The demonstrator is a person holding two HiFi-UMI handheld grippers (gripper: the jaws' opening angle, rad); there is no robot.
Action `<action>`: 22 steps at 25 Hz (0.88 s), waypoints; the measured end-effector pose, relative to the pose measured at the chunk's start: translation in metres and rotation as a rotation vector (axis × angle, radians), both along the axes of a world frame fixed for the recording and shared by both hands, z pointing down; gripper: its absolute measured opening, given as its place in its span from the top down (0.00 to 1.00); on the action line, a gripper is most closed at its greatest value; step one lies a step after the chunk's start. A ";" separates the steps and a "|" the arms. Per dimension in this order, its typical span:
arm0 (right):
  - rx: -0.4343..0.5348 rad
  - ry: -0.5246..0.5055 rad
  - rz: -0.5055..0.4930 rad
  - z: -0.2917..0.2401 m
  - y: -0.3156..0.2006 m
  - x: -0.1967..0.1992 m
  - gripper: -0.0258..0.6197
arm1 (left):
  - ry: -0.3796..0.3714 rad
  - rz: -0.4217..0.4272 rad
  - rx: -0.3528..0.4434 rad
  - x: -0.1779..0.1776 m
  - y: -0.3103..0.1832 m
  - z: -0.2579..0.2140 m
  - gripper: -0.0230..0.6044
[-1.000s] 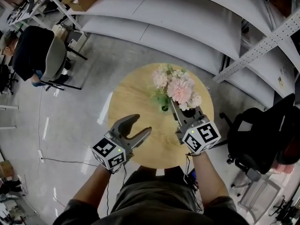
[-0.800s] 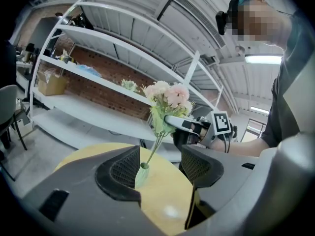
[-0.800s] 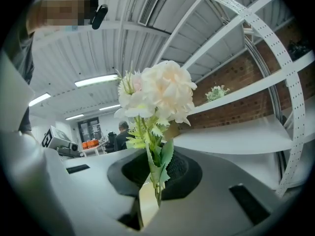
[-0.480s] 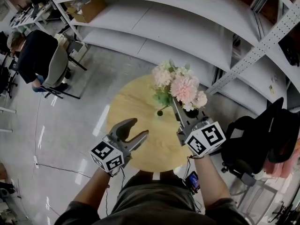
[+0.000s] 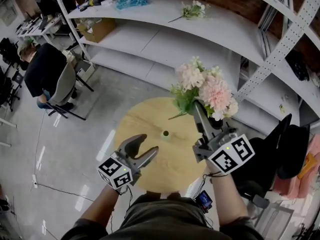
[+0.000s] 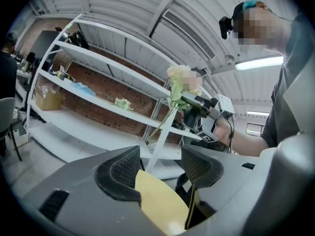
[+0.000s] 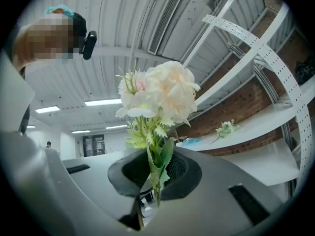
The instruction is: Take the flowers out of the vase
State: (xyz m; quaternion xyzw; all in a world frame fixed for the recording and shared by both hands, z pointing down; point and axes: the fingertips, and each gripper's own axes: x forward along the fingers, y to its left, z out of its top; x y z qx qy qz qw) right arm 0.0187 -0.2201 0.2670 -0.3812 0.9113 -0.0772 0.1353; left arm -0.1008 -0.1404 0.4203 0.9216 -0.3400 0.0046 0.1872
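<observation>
right gripper [image 5: 197, 109] jaws pinched tight on stems of pink-and-cream flower bunch [image 5: 206, 88], bunch up over far right side of round wooden table [image 5: 140, 119], clear of small vase [image 5: 165, 133] at table middle. left gripper [image 5: 148, 144] jaws wide apart, nothing between them, over table's near edge

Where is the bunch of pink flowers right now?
In the head view, right of centre: the flowers are clamped in the right gripper, above the round table.

Round wooden table [image 5: 145, 124], white shelving [image 5: 175, 39], cardboard box [image 5: 98, 29], seated person [image 5: 44, 69]
</observation>
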 end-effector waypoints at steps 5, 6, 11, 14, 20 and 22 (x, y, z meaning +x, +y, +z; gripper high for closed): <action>-0.003 -0.091 -0.005 -0.031 0.010 0.023 0.91 | 0.018 0.007 0.034 0.012 0.008 -0.021 0.54; 0.001 -0.100 -0.002 -0.036 0.013 0.028 0.91 | 0.022 0.007 0.043 0.015 0.009 -0.026 0.54; 0.029 -0.138 0.007 -0.059 0.019 0.048 0.91 | 0.031 0.029 0.102 0.034 0.000 -0.052 0.54; 0.046 -0.148 0.008 -0.070 0.022 0.053 0.91 | 0.034 0.053 0.136 0.047 -0.006 -0.066 0.54; 0.065 -0.145 0.008 -0.079 0.030 0.059 0.91 | 0.049 0.088 0.186 0.067 -0.012 -0.086 0.54; 0.070 -0.144 0.009 -0.083 0.033 0.060 0.91 | 0.049 0.095 0.194 0.070 -0.013 -0.090 0.54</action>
